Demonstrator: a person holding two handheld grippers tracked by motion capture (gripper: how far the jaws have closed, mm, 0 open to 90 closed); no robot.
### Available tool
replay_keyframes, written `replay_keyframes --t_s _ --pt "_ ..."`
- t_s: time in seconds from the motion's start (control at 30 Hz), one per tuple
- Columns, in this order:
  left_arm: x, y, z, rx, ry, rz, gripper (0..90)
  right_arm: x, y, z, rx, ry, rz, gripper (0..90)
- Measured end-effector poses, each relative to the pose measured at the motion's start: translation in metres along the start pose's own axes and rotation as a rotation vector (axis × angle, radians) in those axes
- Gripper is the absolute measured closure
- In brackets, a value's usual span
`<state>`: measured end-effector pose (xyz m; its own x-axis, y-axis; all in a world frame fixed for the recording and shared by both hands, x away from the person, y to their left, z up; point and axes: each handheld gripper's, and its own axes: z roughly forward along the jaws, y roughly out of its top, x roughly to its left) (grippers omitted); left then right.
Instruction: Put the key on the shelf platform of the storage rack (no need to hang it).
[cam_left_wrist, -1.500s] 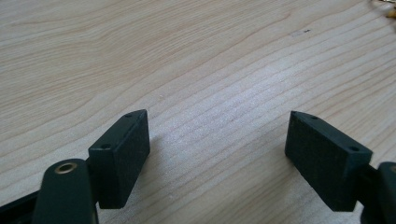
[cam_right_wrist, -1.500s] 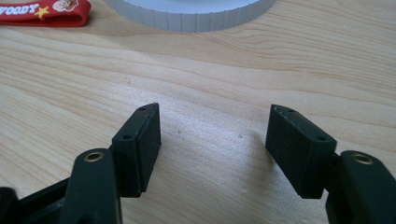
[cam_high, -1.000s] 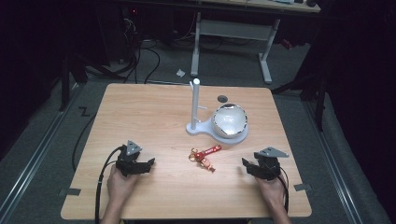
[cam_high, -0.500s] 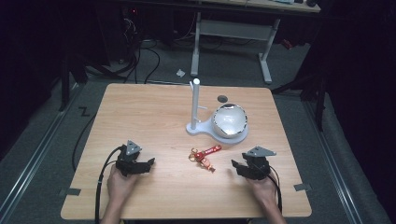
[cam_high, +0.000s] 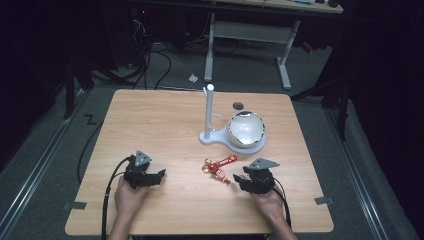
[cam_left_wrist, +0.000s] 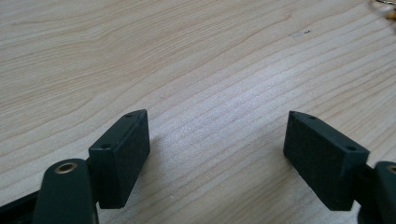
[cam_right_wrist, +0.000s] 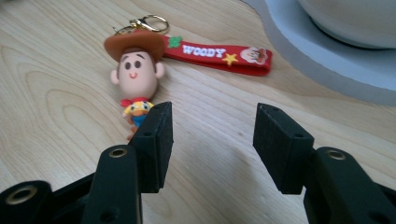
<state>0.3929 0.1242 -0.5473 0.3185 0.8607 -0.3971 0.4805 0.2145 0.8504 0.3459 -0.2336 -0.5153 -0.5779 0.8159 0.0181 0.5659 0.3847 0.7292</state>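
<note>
High view: two hands enter from the near edge of the wooden surface (cam_high: 165, 120), each holding a gripper low over the wood. The left hand (cam_high: 129, 197) grasps the left gripper (cam_high: 159, 175) from behind, its forearm running straight back to the surface's edge and its jaws pointing toward the middle of the surface. The right hand (cam_high: 267, 200) holds the right gripper (cam_high: 239, 178) with its jaws pointing left and slightly away from the person, toward the keychain (cam_high: 218, 167). A cable (cam_high: 106, 200) loops from the left gripper along the left forearm.

The keychain, a small figure with a brown hat, a metal clasp and a red strap, lies flat near the middle of the surface, just in front of the white stand (cam_high: 209, 120) and the bowl (cam_high: 245, 129) on the stand's base.

Right gripper view: the right gripper (cam_right_wrist: 212, 140) is spread, nothing between its jaws; one jaw stands just beside the keychain (cam_right_wrist: 136, 74) at the figure's feet, whether touching cannot be told. The strap (cam_right_wrist: 219, 53) lies beyond, near the base (cam_right_wrist: 299, 51).

Left gripper view: the left gripper (cam_left_wrist: 217, 149) is spread wide over bare wood, well apart from the keychain.
</note>
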Motion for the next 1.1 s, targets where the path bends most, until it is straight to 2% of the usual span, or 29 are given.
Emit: replay_keyframes --t_s 0.2,0.37,0.6,0.8,0.97,1.1 --pt "0.000 0.000 0.000 0.000 0.000 0.000 23.0 0.008 0.003 0.005 -0.014 0.035 -0.004 48.5" --pt "0.000 0.000 0.000 -0.002 0.002 0.001 23.0 0.019 0.012 0.012 -0.009 0.070 -0.047 48.1" --pt "0.000 0.000 0.000 -0.002 0.002 0.000 23.0 0.028 0.022 0.022 -0.004 0.105 -0.062 47.9" --pt "0.000 0.000 0.000 -0.002 0.002 0.001 23.0 0.033 0.026 0.033 -0.002 0.116 -0.070 47.1" --pt "0.000 0.000 0.000 -0.002 0.003 0.001 23.0 0.037 0.029 0.042 0.018 0.107 -0.106 44.9" --pt "0.000 0.000 0.000 -0.002 0.003 0.001 23.0 0.037 0.027 0.047 0.022 0.102 -0.101 46.1"
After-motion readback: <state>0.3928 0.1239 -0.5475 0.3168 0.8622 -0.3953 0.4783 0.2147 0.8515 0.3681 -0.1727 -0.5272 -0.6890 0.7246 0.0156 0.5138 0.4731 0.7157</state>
